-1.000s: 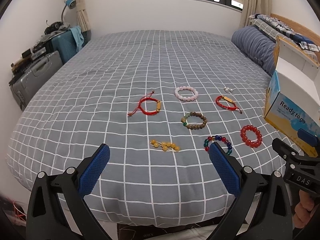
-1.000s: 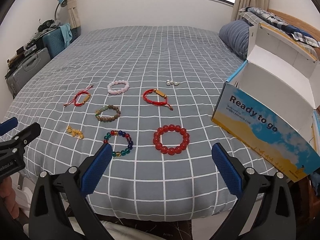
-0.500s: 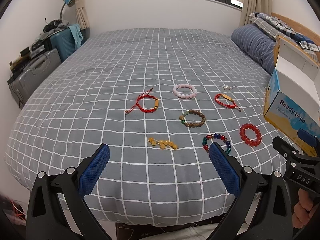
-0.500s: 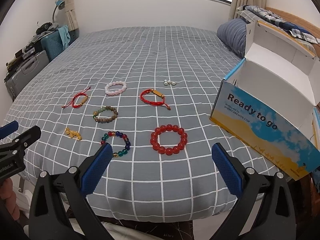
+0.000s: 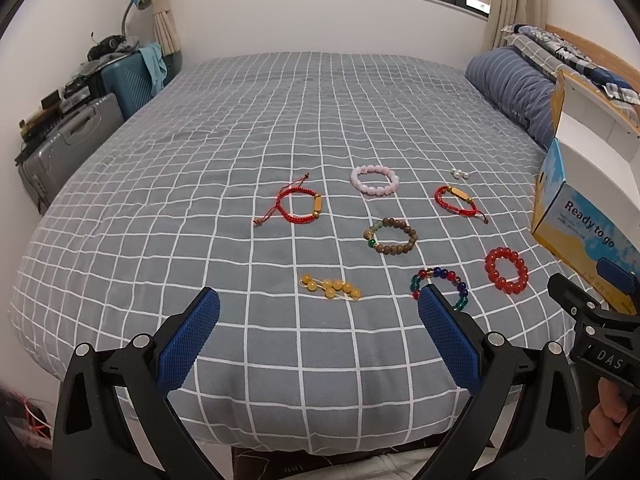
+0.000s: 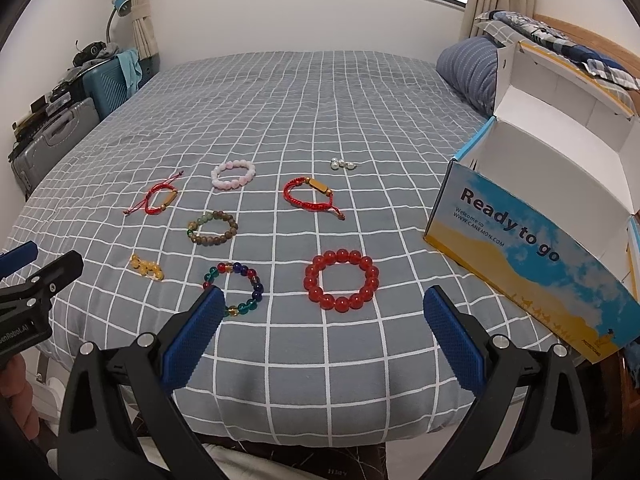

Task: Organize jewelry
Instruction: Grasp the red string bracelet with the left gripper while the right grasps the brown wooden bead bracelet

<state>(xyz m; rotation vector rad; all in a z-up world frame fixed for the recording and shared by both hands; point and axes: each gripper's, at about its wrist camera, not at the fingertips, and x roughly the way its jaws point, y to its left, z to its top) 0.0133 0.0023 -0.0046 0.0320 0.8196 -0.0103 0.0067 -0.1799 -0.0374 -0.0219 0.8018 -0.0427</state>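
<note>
Several bracelets lie on the grey checked bed. A red bead bracelet [image 6: 341, 281] lies just ahead of my right gripper [image 6: 320, 332], which is open and empty. To its left lie a multicolour bead bracelet [image 6: 236, 288], a brown wooden one [image 6: 212, 227] and yellow beads [image 6: 146, 267]. Farther back are two red cord bracelets [image 6: 314, 196] [image 6: 158, 199], a pink bracelet [image 6: 233, 174] and pearl earrings [image 6: 343, 165]. My left gripper [image 5: 318, 340] is open and empty, near the yellow beads [image 5: 330, 287]. An open box [image 6: 532, 216] stands at the right.
A striped pillow [image 6: 468, 72] lies behind the box at the bed head. Suitcases [image 5: 76, 140] and clutter stand along the left wall. The bed's front edge runs just under both grippers. A hand [image 5: 608, 420] holds the right gripper's handle.
Both grippers have eased slightly forward over the bed edge, so the jewelry sits a little lower and nearer in view. Nothing was picked up.
</note>
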